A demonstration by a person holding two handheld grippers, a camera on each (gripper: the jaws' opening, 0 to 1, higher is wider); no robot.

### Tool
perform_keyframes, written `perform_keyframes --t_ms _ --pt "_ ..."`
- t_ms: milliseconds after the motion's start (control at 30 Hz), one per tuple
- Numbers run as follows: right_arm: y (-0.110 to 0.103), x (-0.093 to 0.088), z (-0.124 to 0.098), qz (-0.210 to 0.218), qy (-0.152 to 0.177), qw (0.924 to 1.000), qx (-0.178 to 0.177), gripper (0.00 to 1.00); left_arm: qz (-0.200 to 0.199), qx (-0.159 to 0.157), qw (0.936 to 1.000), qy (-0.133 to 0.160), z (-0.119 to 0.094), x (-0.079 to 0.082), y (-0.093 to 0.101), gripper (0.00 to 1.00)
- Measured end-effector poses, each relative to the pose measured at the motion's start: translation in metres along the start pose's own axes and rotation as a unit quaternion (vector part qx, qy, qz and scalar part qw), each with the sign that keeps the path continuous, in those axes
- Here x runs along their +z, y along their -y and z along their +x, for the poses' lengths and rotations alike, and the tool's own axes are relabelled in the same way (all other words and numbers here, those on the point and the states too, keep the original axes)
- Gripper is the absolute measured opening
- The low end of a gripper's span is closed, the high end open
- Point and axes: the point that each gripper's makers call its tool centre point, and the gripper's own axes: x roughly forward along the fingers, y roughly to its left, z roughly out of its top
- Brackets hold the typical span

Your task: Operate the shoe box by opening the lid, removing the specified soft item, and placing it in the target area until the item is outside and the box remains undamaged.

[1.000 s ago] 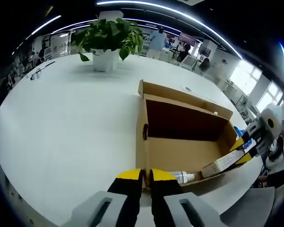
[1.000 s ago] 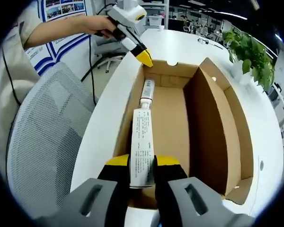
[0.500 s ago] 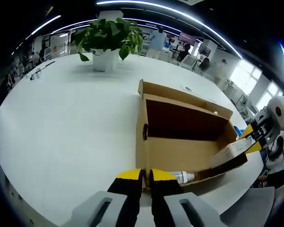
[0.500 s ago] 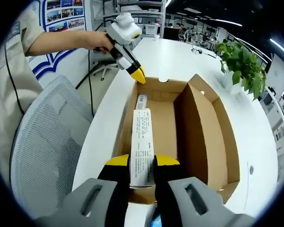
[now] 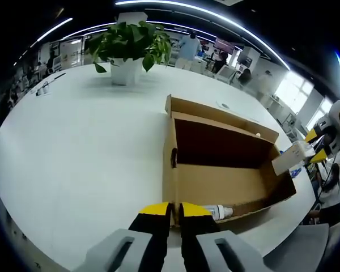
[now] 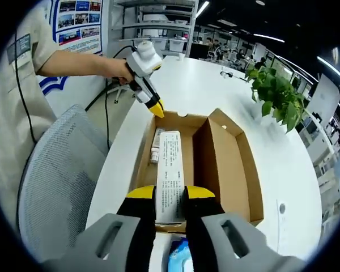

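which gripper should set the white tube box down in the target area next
Right. The right gripper is already shut on the white tube box and holds it above the open shoe box. The left gripper is clamped on the shoe box's wall, steadying it, so it is best left there.

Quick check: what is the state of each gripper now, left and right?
Left gripper: closed on the near wall of the cardboard box, pinching its edge.
Right gripper: closed on the white tube carton, held above the box.

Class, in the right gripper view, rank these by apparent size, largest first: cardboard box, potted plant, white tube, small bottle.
1. cardboard box
2. white tube, though nearness to the camera enlarges it
3. potted plant
4. small bottle
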Motion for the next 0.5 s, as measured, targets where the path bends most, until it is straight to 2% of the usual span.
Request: perform_keyframes --t_ms 367,500 --pt "0.006 -0.01 -0.027 0.008 0.003 0.9999 -0.013 0.16 0.003 -0.001 1.0 -0.002 0.001 0.0 -0.001 0.06" --pt "0.011 -0.022 -0.039 0.011 -0.004 0.9997 -0.022 0.16 0.007 -0.001 1.0 -0.004 0.001 0.001 -0.001 0.06"
